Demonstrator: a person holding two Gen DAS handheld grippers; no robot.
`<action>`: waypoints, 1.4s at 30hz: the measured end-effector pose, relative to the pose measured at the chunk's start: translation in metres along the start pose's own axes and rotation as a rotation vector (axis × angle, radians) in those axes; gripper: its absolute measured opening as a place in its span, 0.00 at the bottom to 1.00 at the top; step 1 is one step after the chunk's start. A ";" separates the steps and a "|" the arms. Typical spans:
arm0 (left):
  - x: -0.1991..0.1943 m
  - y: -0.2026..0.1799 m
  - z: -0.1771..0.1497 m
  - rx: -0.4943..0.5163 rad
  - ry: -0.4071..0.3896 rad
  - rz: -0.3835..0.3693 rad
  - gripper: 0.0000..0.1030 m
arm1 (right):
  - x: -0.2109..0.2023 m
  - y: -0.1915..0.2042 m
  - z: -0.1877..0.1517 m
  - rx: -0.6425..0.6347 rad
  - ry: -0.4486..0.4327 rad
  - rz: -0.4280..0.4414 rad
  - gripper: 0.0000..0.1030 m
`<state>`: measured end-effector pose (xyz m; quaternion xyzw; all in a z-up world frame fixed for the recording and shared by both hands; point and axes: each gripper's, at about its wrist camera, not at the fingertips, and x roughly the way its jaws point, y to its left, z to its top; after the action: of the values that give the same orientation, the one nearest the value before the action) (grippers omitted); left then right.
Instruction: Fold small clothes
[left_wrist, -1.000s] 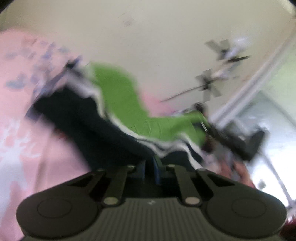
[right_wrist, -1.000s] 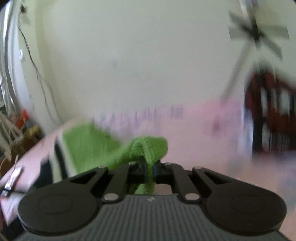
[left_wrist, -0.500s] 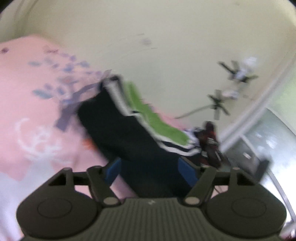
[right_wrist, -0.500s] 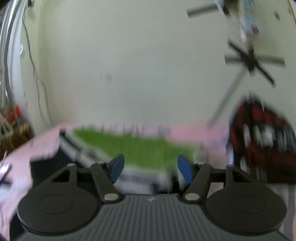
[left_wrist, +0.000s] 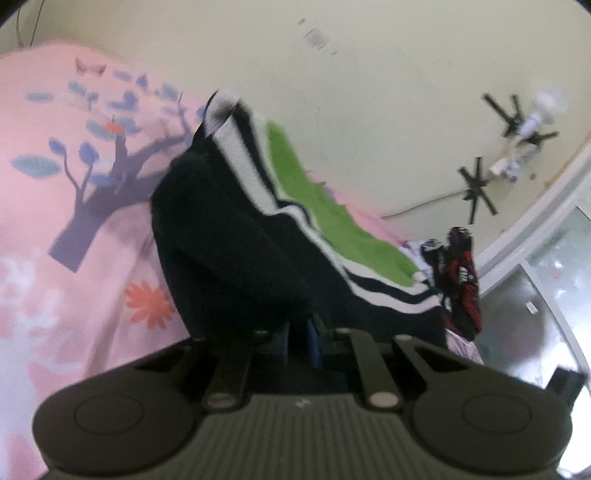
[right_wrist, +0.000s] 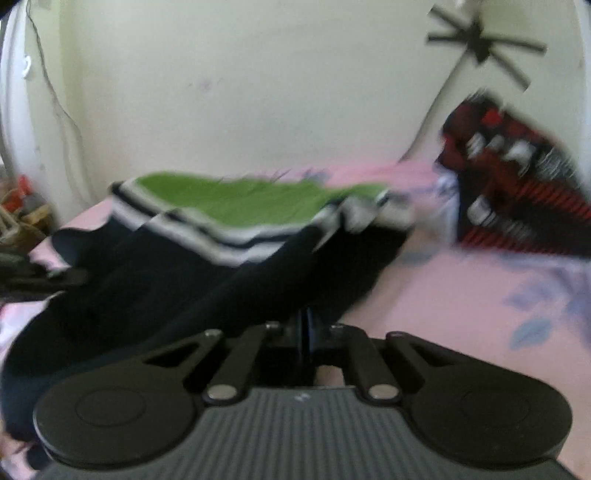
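Observation:
A small knit sweater, dark navy with white stripes and a green upper part, lies on the pink bedsheet. It also shows in the right wrist view. My left gripper is shut on the sweater's navy hem, the fabric pulled up toward the camera. My right gripper is shut on the navy hem at the other side. The fingertips of both are buried in dark cloth.
A red and black garment lies at the back right of the bed; it also shows in the left wrist view. A cream wall stands behind the bed. Clutter lies beyond the bed's left edge.
Both grippers let go of the green end, opened half a second ago, moved to the navy hem and have shut on it. The sweater now lies flatter on the bed.

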<state>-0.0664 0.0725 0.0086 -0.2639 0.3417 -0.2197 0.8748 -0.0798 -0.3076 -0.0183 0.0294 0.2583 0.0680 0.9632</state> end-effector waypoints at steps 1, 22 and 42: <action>-0.012 -0.007 -0.003 0.019 -0.016 -0.020 0.08 | -0.006 -0.012 0.008 0.002 -0.038 -0.071 0.00; -0.057 0.025 -0.047 -0.060 -0.057 0.001 0.84 | -0.063 0.044 -0.016 -0.052 0.044 0.391 0.69; -0.051 0.023 -0.058 0.042 -0.086 0.049 0.95 | -0.018 0.034 -0.037 0.295 0.123 0.493 0.72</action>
<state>-0.1370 0.1005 -0.0170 -0.2463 0.3053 -0.1939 0.8992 -0.1173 -0.2760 -0.0380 0.2268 0.3085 0.2633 0.8855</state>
